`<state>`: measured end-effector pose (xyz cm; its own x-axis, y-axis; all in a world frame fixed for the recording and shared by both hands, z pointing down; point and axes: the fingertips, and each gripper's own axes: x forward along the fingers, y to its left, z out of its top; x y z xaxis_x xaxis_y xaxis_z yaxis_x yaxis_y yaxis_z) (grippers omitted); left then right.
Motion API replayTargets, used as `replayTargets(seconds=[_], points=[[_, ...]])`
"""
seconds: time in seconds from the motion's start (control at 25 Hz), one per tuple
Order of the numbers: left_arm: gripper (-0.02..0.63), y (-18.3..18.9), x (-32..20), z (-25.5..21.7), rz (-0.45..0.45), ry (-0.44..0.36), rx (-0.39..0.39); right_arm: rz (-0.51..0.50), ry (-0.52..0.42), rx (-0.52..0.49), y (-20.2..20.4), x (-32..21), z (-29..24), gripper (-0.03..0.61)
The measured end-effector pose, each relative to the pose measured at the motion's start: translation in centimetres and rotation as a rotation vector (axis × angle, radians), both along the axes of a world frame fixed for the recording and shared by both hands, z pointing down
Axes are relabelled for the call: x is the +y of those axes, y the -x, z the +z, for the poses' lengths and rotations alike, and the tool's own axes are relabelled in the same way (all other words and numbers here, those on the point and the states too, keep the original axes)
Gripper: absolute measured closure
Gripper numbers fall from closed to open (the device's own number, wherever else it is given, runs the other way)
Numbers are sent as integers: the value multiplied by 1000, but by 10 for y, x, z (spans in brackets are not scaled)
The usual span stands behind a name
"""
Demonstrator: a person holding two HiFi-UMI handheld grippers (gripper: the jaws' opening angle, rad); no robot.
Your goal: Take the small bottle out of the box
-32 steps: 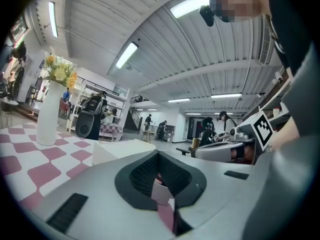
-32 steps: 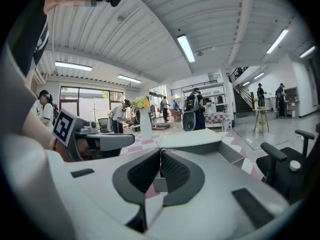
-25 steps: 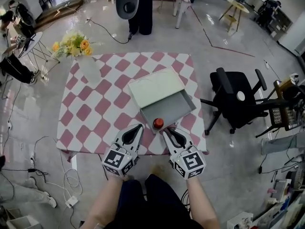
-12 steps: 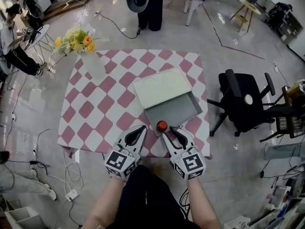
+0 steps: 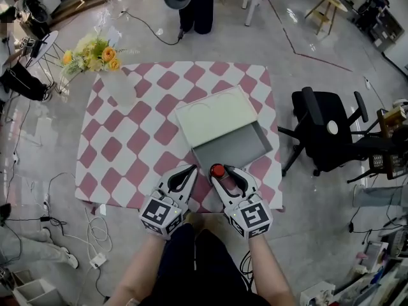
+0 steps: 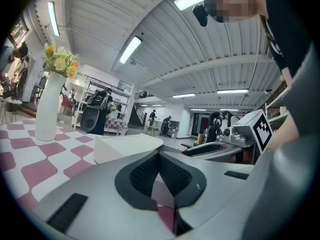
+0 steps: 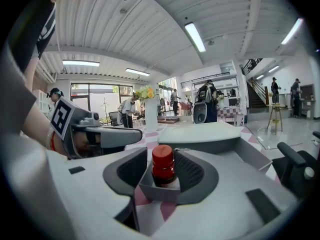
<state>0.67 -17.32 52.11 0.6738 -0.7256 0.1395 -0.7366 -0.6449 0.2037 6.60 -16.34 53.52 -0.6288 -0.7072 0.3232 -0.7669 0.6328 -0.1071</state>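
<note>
A small dark bottle with a red cap (image 5: 217, 170) (image 7: 163, 164) stands upright in the near corner of the grey open box (image 5: 234, 149), just behind its low wall (image 7: 159, 193). My right gripper (image 5: 222, 173) (image 7: 161, 178) reaches around that corner with the bottle between its jaws. The jaws are opening and the pads stand apart from the bottle. My left gripper (image 5: 189, 171) (image 6: 159, 155) rests shut and empty on the checked cloth, just left of the bottle.
The box's cream lid (image 5: 213, 112) lies against its far side. A white vase of flowers (image 5: 116, 85) stands at the table's far left corner. A black office chair (image 5: 325, 132) is right of the table. The table's front edge runs under both grippers.
My right gripper has slid left to the box corner, and its jaws have widened around the bottle. The left gripper has stayed where it was, shut.
</note>
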Motion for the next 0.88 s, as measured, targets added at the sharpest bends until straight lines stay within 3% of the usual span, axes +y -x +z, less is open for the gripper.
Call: replayTargets(seconds=[0.88], points=[[614,-3,-19,15,17,33,9,16,0,60,6,-14,19,420]])
